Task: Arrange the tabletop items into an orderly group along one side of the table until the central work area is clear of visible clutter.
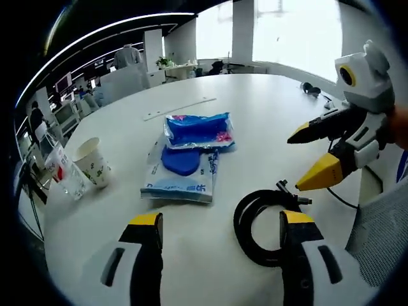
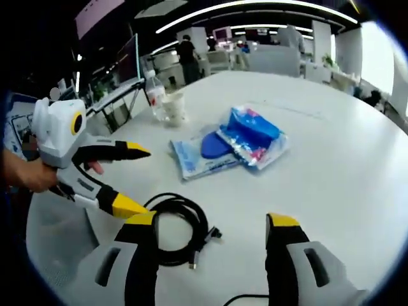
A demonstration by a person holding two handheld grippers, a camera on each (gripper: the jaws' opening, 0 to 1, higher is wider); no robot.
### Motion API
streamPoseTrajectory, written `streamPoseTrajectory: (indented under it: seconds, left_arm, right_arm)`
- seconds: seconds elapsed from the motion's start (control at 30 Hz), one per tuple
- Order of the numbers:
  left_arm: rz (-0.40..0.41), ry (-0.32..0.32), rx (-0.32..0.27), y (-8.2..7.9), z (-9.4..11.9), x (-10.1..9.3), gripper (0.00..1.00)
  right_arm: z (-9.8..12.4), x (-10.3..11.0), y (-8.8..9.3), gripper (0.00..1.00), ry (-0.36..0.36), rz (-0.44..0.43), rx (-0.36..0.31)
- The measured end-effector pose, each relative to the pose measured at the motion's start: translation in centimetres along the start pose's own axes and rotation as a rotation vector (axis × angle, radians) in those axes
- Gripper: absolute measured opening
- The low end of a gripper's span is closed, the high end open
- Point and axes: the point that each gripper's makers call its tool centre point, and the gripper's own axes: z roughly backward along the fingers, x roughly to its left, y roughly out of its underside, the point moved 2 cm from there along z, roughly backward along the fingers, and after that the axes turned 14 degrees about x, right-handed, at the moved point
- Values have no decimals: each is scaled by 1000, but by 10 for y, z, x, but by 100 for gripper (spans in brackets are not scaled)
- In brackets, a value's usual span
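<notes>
Gaping wide, both left tongs (image 1: pixel 221 226) and right tongs (image 2: pixel 212 227) grip nothing; black cable (image 1: pixel 255 223) lies between them.

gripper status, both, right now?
Left gripper: open, holding nothing, jaws either side of bare table beside the coiled black cable.
Right gripper: open, empty, over the table near the same cable.
</notes>
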Motion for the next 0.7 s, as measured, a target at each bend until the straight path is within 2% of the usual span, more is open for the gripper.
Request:
streamPoseTrajectory:
  seconds: [0.1,0.2,0.47,0.7]
  left_arm:
    - [12,-2,-16,-4,-1,3,91]
    - [20,-2,-19,-7,-2,5,98]
    - [-4,4,-17,-11,-3,9,99]
    - [-14,8,-18,-15,-6,16,97]
  right_arm:
    - [2,-4,-4,75,13,-2,-23]
    - [5,-7,-9,80,27,1,-42]
    - [9,-11,-17,85,48,2,-70]
    - [14,-17,-23,85,80,5,-96]
